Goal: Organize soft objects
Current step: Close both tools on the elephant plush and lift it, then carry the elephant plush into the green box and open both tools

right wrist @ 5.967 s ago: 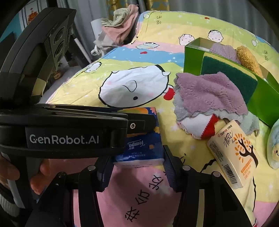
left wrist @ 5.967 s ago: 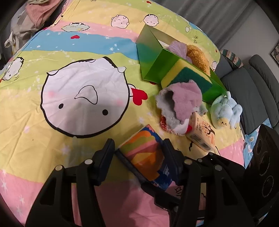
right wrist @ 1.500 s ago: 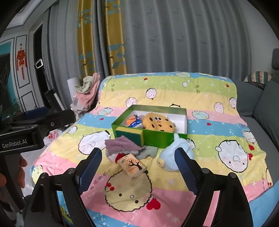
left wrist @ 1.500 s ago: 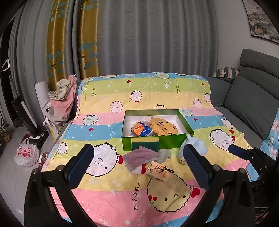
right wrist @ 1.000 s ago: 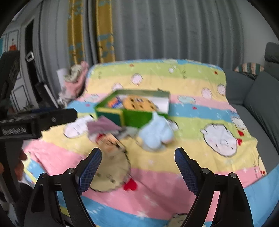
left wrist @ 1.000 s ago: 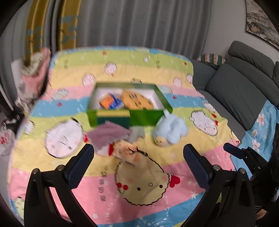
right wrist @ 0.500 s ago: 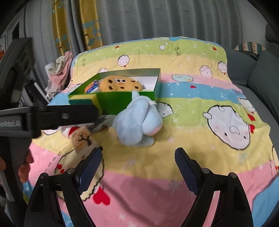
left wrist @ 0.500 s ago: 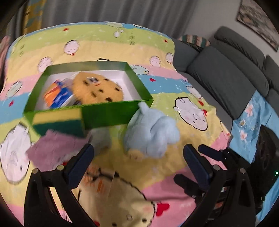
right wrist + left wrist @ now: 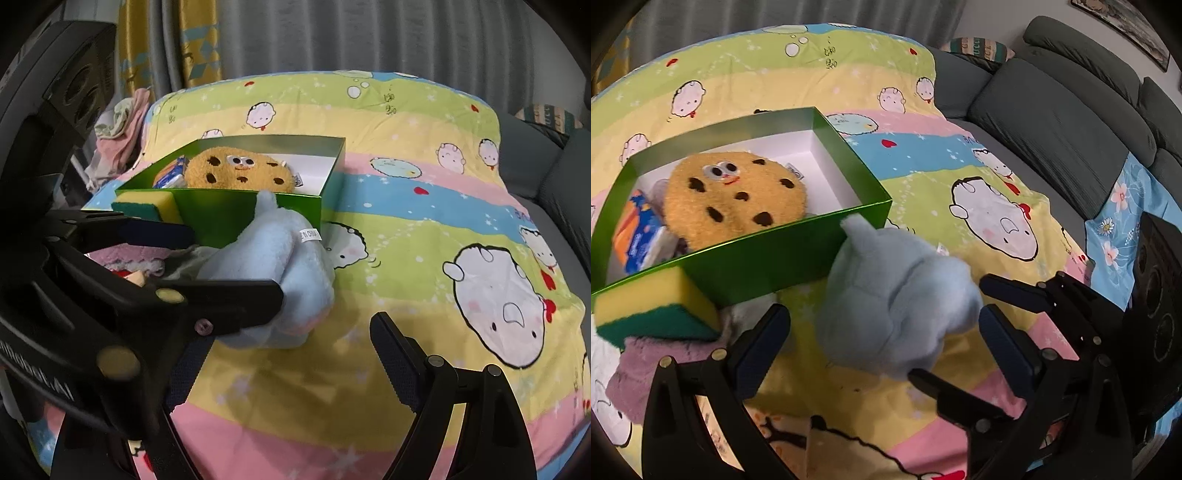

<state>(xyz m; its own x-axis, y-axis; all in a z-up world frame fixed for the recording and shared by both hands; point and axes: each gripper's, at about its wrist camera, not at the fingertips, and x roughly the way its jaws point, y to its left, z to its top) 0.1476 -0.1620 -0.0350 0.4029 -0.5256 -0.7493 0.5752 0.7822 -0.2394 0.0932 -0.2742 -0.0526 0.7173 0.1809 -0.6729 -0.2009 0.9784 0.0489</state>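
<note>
- I had swung both grippers in — the blue plush (image 9: 894, 295) now sat between my left gripper (image 9: 882, 343) jaws, spread wide.
- My right gripper (image 9: 291, 354) gaped empty beside it — grasp came next.

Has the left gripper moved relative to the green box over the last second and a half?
Yes. The left gripper has come much closer to the green box and now straddles the blue plush toy.
</note>
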